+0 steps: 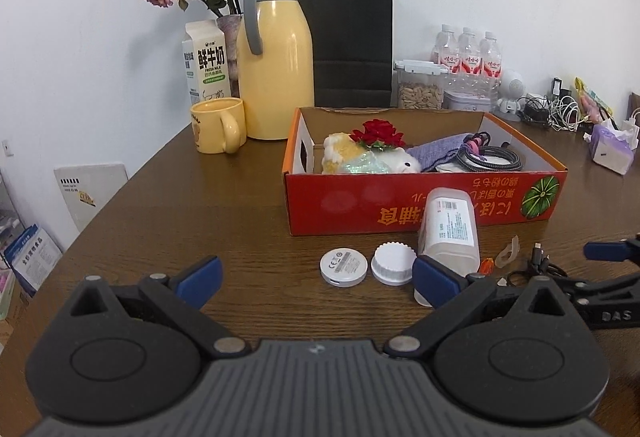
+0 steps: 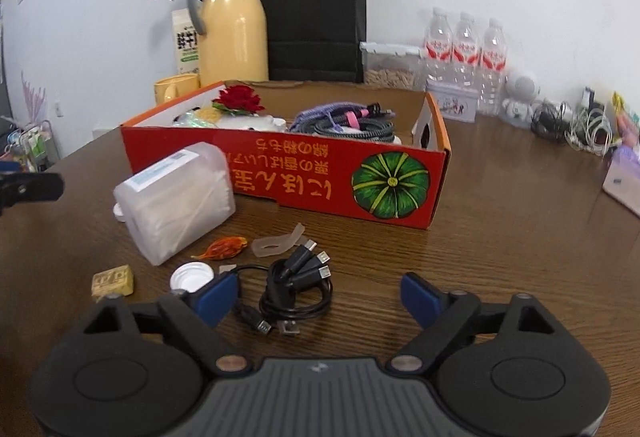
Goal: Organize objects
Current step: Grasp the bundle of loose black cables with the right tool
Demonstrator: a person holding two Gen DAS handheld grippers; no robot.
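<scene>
A red cardboard box (image 1: 424,203) (image 2: 320,181) stands mid-table and holds a plush toy (image 1: 360,159), a red flower and a braided cable (image 2: 356,127). In front of it lie a round white disc (image 1: 343,267), a white cap (image 1: 393,263) and a translucent plastic container (image 1: 450,233) (image 2: 176,201) on its side. My left gripper (image 1: 318,279) is open just short of the disc and cap. My right gripper (image 2: 320,297) is open with a coiled black multi-plug cable (image 2: 294,289) between its fingers, pads off it. An orange item (image 2: 222,249), a clear silicone piece (image 2: 280,241) and a small yellow block (image 2: 113,280) lie nearby.
A yellow jug (image 1: 276,69), a mug (image 1: 218,125), a milk carton (image 1: 208,65), dried roses and a black paper bag (image 1: 352,37) stand behind the box. Water bottles (image 2: 466,49), a seed jar, a tangle of chargers (image 2: 580,129) and tissues line the back right.
</scene>
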